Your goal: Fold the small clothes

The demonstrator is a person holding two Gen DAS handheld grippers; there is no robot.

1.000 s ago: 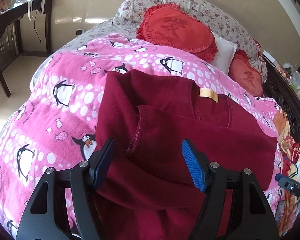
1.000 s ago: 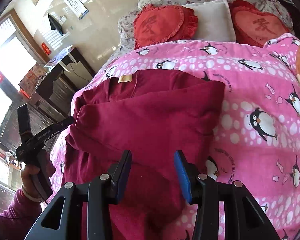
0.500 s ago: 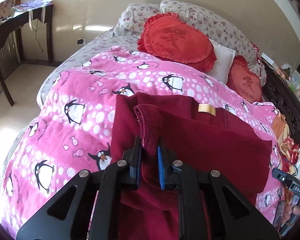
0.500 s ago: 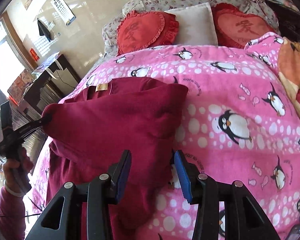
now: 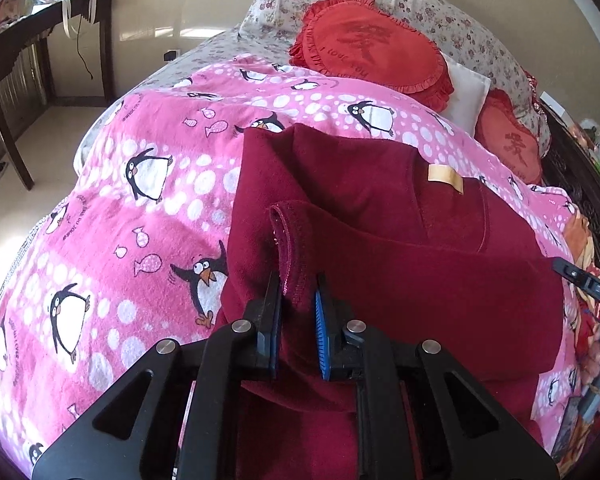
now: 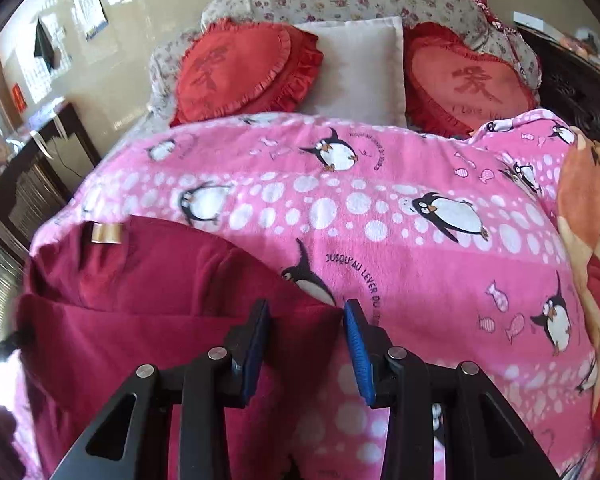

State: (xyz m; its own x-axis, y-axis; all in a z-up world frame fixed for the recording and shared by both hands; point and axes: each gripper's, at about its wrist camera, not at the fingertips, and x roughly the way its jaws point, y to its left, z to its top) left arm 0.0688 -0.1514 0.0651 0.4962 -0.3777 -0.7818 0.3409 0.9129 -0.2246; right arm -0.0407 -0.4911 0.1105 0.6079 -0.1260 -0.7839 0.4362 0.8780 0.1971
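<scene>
A dark red fleece garment [image 5: 400, 248] with a tan neck label lies on the pink penguin blanket [image 5: 148, 184]. My left gripper [image 5: 297, 312] is shut on a hemmed edge of the garment and holds that fold raised. In the right wrist view the garment [image 6: 148, 320] fills the lower left. My right gripper [image 6: 306, 344] is open, its jaws apart around the garment's right edge, with cloth between them. The right gripper's tip shows at the right edge of the left wrist view [image 5: 580, 280].
Two red heart cushions [image 6: 240, 68] and a white pillow [image 6: 360, 64] lean on floral pillows at the bed's head. A dark desk [image 5: 32, 60] stands left of the bed. An orange blanket [image 6: 588, 208] lies at the right. Dark carved bed frame [image 5: 580, 184] on the right.
My left gripper has shut on the garment's hemmed edge and lifted it. My right gripper has moved right, to the garment's right edge, and has stayed open.
</scene>
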